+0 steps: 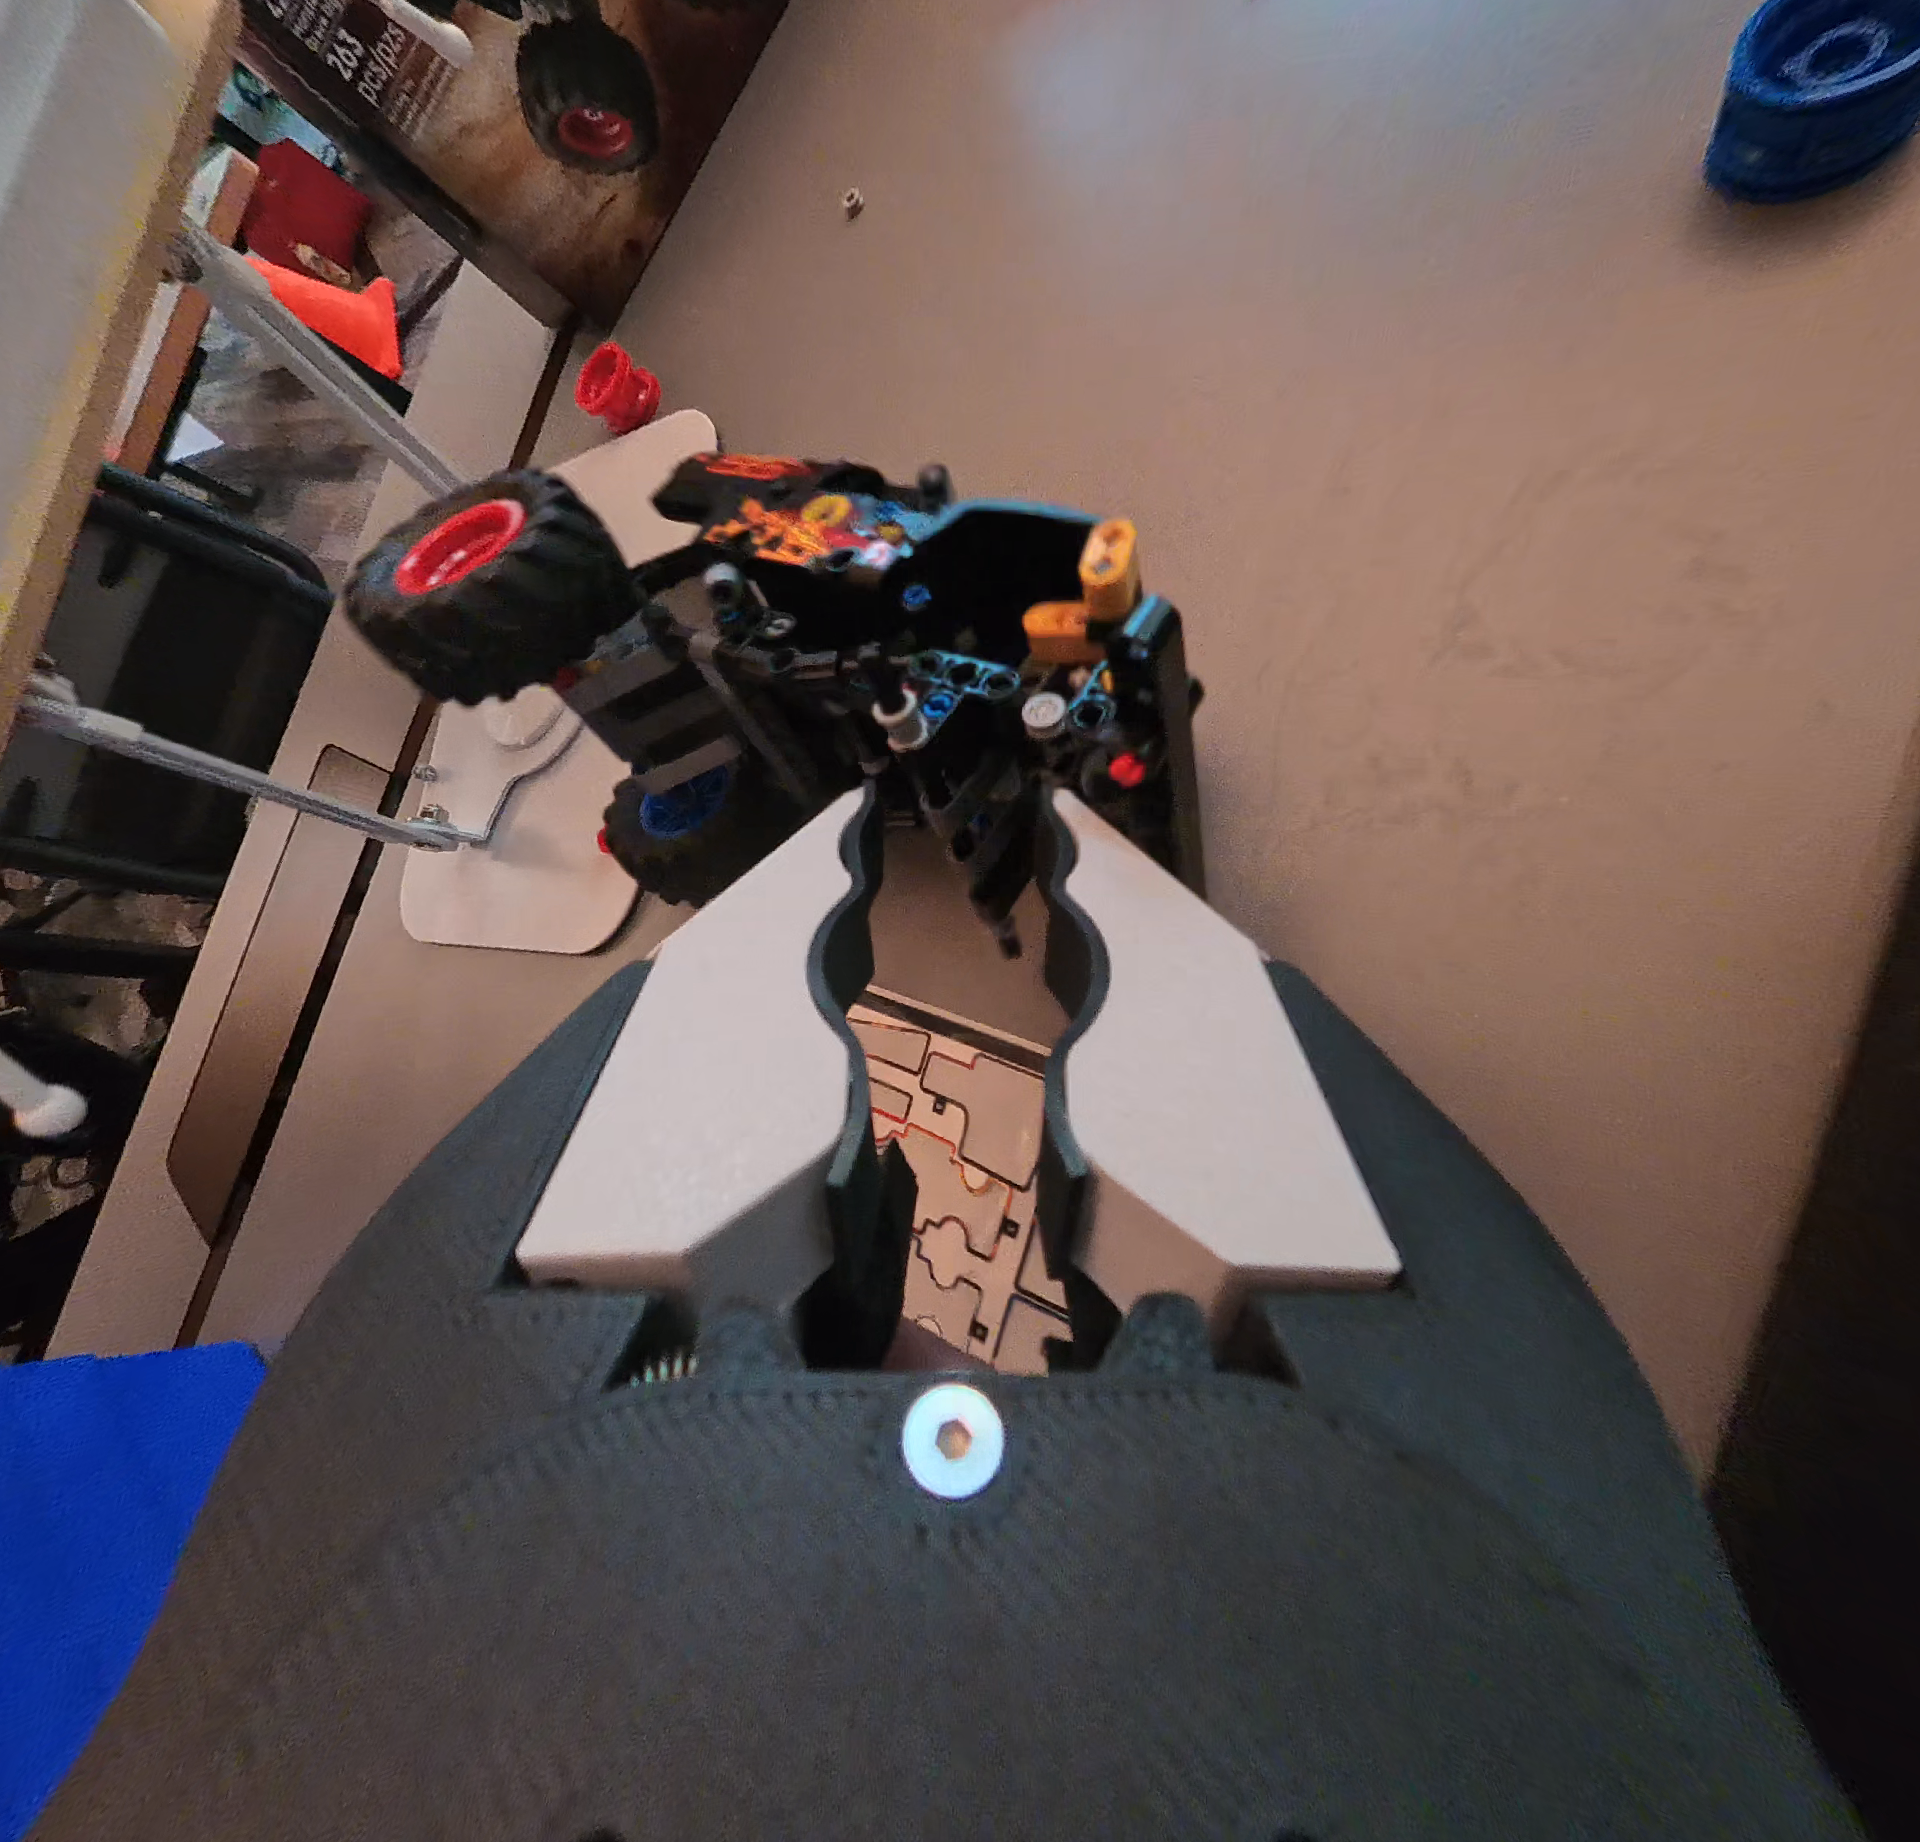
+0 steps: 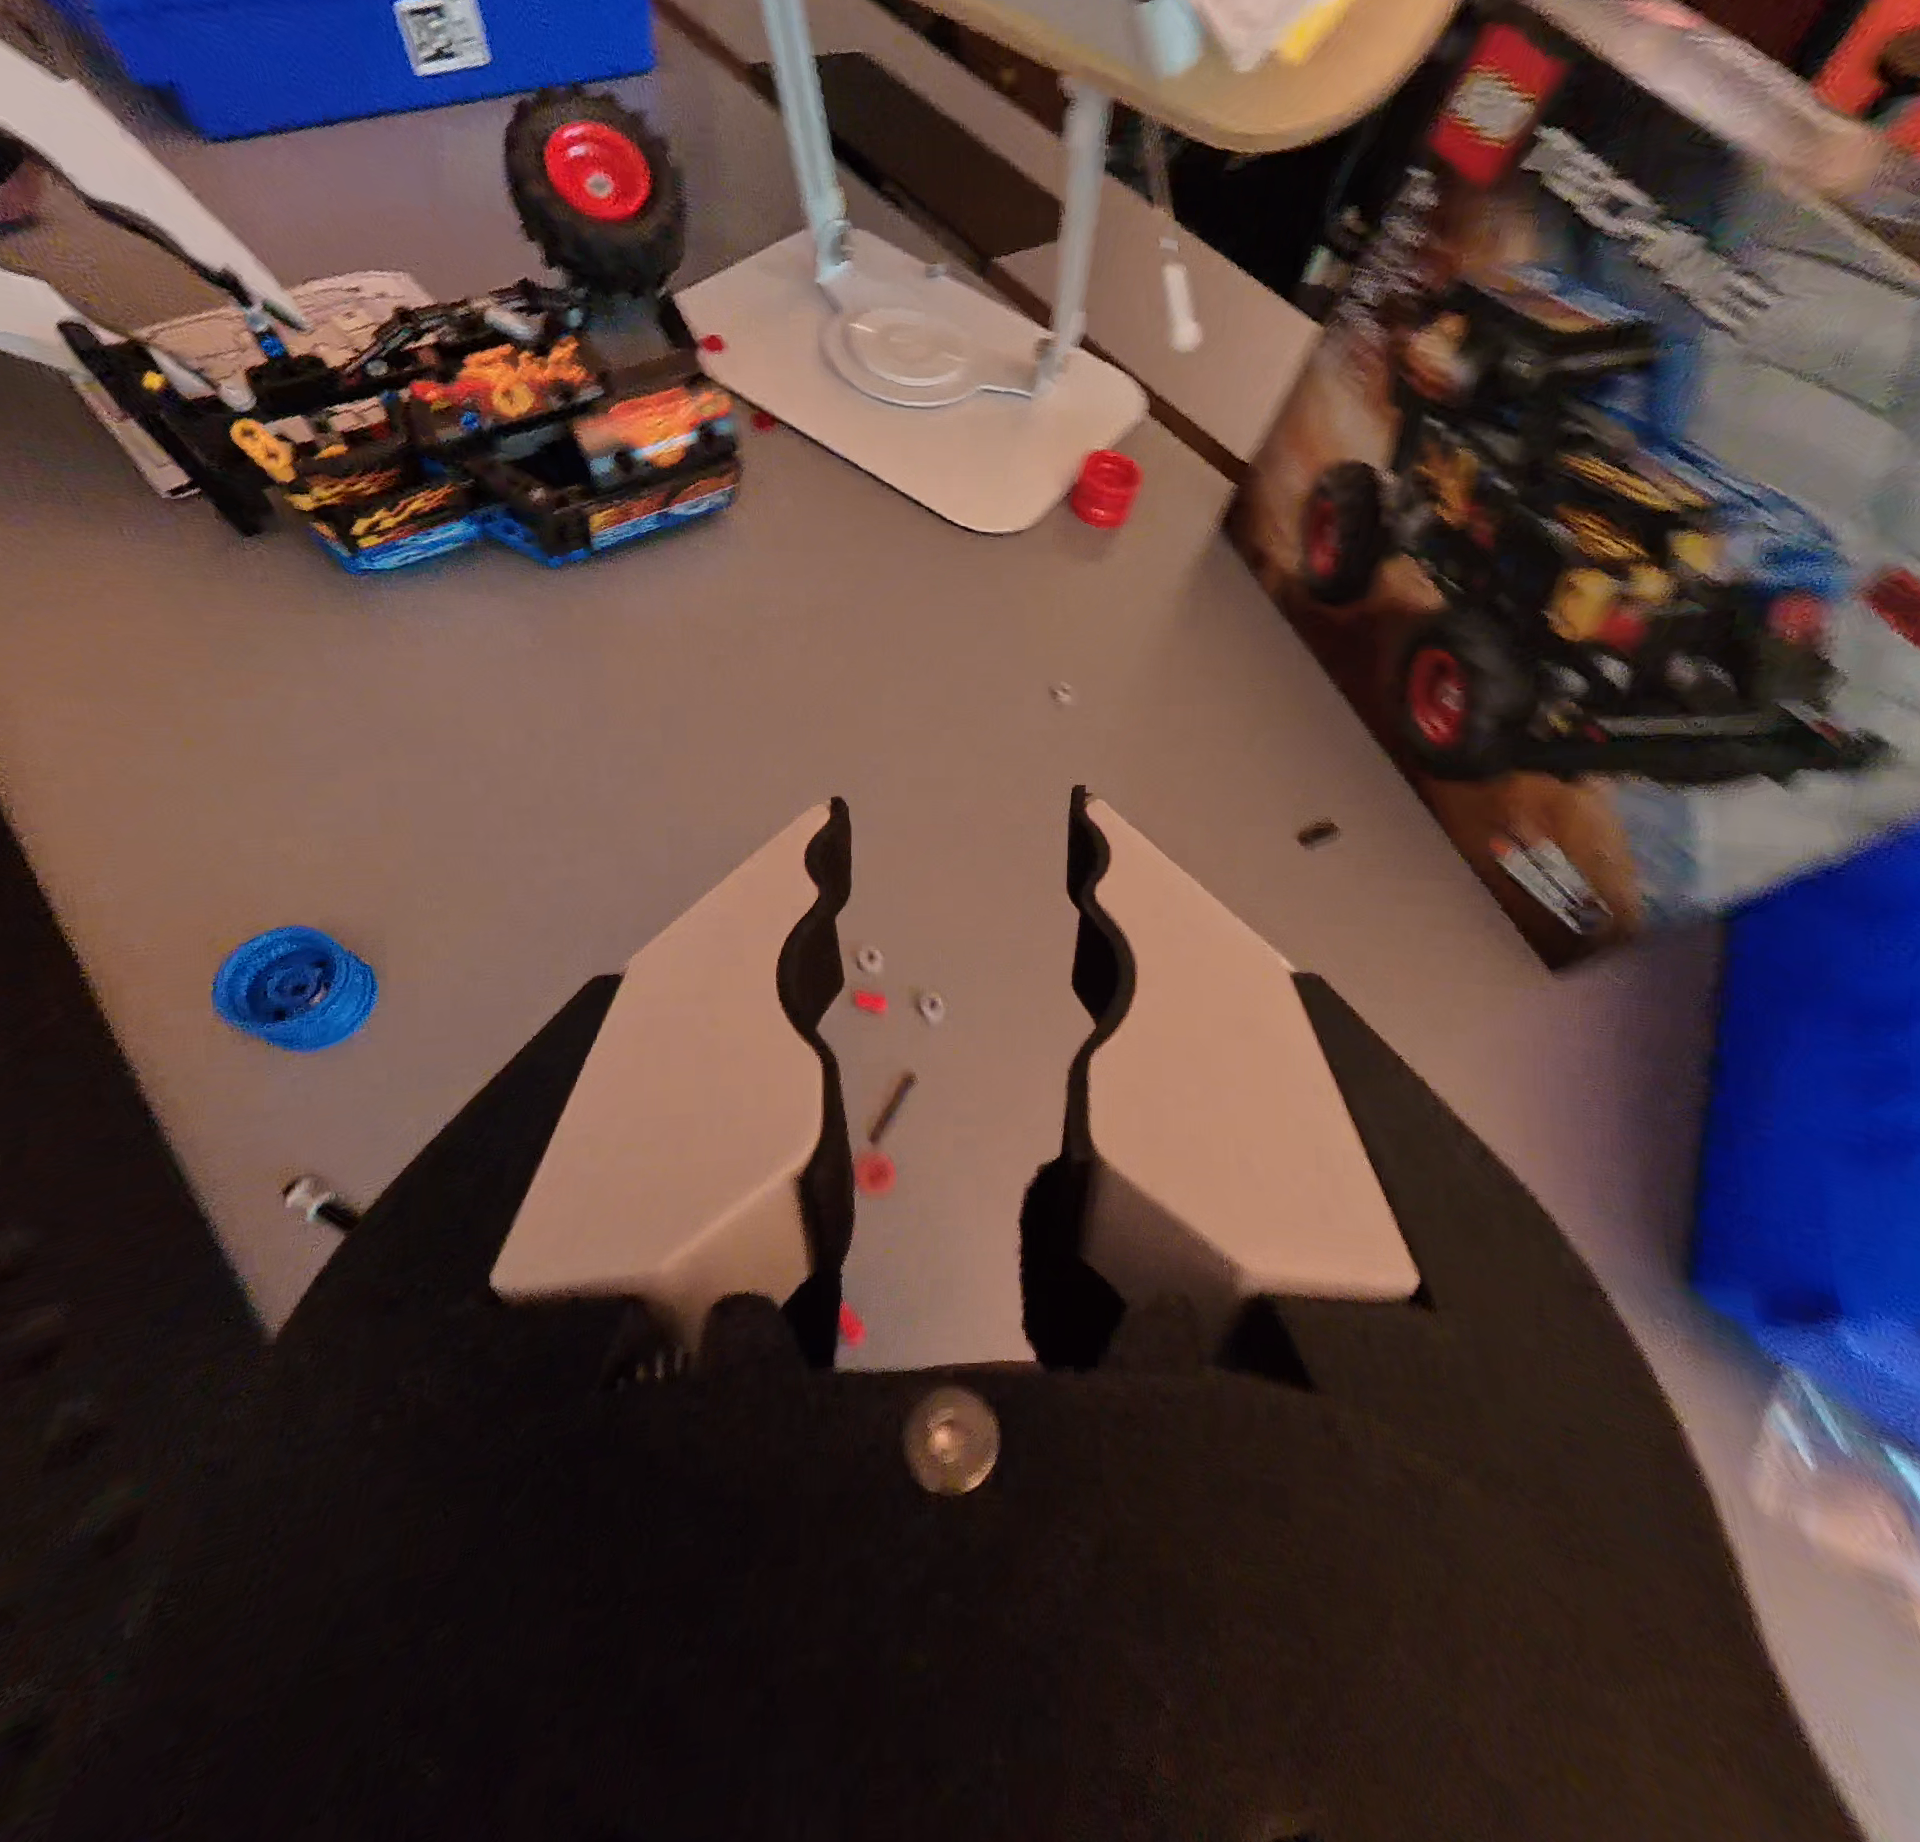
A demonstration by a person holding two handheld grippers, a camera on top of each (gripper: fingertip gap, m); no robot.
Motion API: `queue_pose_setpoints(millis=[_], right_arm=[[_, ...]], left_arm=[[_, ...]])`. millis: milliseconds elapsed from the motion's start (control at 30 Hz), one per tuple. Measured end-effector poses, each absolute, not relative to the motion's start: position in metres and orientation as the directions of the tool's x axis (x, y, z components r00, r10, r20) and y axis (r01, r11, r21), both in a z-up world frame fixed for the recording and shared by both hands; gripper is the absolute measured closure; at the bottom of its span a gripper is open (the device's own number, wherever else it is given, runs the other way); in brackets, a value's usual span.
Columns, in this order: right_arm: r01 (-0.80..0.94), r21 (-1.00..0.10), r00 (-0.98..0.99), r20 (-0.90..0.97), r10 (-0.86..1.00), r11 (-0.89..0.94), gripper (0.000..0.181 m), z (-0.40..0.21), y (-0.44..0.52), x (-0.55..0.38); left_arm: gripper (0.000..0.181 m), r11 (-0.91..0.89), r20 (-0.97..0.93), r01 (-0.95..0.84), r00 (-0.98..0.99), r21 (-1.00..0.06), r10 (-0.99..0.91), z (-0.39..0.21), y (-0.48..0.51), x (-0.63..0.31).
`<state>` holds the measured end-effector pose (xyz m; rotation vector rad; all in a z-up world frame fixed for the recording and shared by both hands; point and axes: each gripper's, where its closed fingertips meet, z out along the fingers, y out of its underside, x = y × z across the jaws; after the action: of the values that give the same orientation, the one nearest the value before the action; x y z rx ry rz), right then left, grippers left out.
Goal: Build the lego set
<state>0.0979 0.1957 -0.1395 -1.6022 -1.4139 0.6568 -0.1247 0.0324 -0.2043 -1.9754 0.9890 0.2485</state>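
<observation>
Left wrist view has the left tongs (image 1: 956,805) clamped on the back end of the half-built lego truck (image 1: 831,629), which lies tipped on the grey surface (image 1: 1455,442) with one red-hubbed wheel (image 1: 488,587) up. Right tongs (image 2: 956,805) hang apart over loose small bits (image 2: 883,1003), well away from the truck, blue wheel rim (image 2: 294,987) off to the side.
</observation>
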Motion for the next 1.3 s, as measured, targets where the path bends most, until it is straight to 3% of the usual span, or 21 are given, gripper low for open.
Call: queue_pose_setpoints(millis=[200,367,733,900,1033,1300], right_arm=[[0.471,-0.881,0.373,0.156,0.915,-0.042,0.143,-0.117,0.196,0.181],[0.471,-0.881,0.313,0.122,0.942,-0.043,0.142,-0.122,0.157,0.187],[0.581,-0.811,-0.024,0.066,0.998,0.067,0.131,-0.187,0.053,0.072],[0.603,-0.797,-0.063,-0.002,0.998,0.036,0.117,-0.192,0.051,0.01],[0.602,-0.799,-0.082,-0.07,0.994,-0.006,0.106,-0.189,0.06,-0.027],[0.57,-0.821,-0.071,-0.072,0.995,-0.019,0.105,-0.184,0.083,-0.051]], left_arm=[[0.15,-0.287,-0.505,-0.709,0.676,-0.644,-0.536,-0.196,0.021,-0.124],[0.149,-0.281,-0.514,-0.709,0.677,-0.646,-0.526,-0.187,0.006,-0.121],[0.146,-0.334,-0.481,-0.66,0.733,-0.673,-0.481,-0.182,-0.024,-0.132],[0.133,-0.393,-0.469,-0.686,0.715,-0.612,-0.518,-0.196,-0.012,-0.134],[0.132,-0.395,-0.481,-0.688,0.716,-0.608,-0.507,-0.188,-0.014,-0.145],[0.135,-0.516,-0.613,-0.652,0.74,-0.555,-0.277,-0.13,-0.051,-0.258]])
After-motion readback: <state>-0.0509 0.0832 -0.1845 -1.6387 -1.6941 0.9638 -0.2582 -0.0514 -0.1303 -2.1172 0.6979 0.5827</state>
